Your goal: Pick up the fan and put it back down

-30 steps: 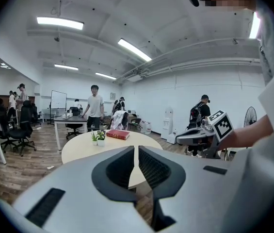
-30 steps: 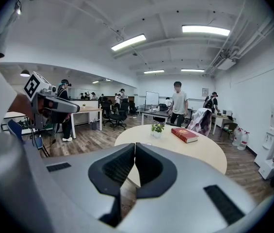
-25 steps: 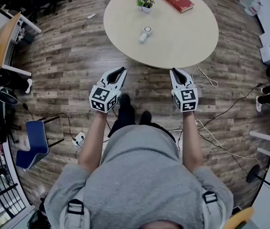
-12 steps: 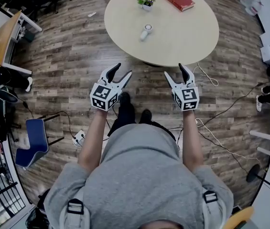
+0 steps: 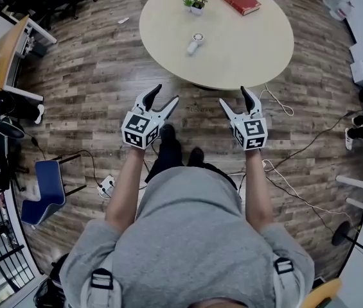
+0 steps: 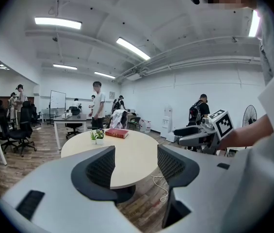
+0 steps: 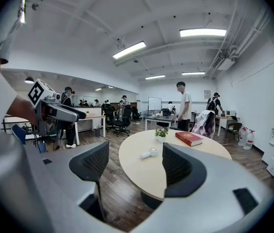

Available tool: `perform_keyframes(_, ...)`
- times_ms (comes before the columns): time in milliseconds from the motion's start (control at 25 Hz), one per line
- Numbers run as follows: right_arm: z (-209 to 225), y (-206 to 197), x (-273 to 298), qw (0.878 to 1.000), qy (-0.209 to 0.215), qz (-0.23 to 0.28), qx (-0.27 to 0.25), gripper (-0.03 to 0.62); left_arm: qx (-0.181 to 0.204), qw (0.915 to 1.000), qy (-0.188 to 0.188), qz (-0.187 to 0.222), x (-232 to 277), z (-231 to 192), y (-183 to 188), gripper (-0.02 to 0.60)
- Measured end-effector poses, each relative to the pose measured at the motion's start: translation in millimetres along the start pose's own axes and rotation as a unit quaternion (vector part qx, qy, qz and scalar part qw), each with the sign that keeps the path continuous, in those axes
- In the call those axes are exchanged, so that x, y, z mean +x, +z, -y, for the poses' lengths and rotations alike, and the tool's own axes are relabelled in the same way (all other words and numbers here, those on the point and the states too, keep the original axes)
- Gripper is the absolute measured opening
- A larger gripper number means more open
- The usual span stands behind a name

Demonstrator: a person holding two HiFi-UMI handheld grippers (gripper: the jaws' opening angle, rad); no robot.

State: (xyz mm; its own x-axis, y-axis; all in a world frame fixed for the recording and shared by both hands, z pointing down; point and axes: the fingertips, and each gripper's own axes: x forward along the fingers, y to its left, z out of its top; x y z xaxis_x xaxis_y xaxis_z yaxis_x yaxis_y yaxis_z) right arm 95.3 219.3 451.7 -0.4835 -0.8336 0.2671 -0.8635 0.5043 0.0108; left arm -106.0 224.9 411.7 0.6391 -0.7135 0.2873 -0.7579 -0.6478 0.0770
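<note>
A small white handheld fan (image 5: 194,44) lies on the round beige table (image 5: 252,50), well ahead of both grippers. In the right gripper view the fan (image 7: 149,153) shows between the jaws but far off. My left gripper (image 5: 166,95) and right gripper (image 5: 234,96) hover side by side over the wooden floor, short of the table's near edge. Both sets of jaws are opening, with nothing between them. The left gripper (image 6: 134,161) points at the table (image 6: 132,154); the fan is not visible in that view.
A red book (image 5: 237,0) and a small potted plant (image 5: 196,3) sit at the table's far side. Cables (image 5: 277,104) trail on the floor at the right. A blue chair (image 5: 46,191) stands at the left. People and desks fill the background.
Both grippers' jaws went from shut to wide apart. The hands stayed where they were in front of the table.
</note>
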Motion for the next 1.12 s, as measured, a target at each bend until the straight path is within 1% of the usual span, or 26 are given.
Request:
perform_keyframes(200, 3.6, -1.0, 1.1, 1.0, 0.004, 0.001, 0.002, 0.353, 0.004, 1.0, 0.008, 0.0, 2.8, -0.1, 2.3, 0.275)
perform_keyframes(520, 8.9, -9.3, 5.2, 1.0, 0.01, -0.008, 0.007, 0.351, -0.003, 0.9998, 0.017, -0.011, 7.3, -3.5, -4.9, 0.275)
perform_keyframes(920, 25.0, -13.0, 19.9, 1.0, 0.005, -0.016, 0.011, 0.345, -0.007, 0.9998, 0.012, -0.01, 27.8, -12.5, -3.2, 0.275)
perform_keyframes(1120, 30.3, -13.6, 35.9, 1.0, 0.006, -0.024, 0.007, 0.341, -0.013, 0.9997, 0.012, -0.015, 43.1, -28.0, -5.8, 0.275)
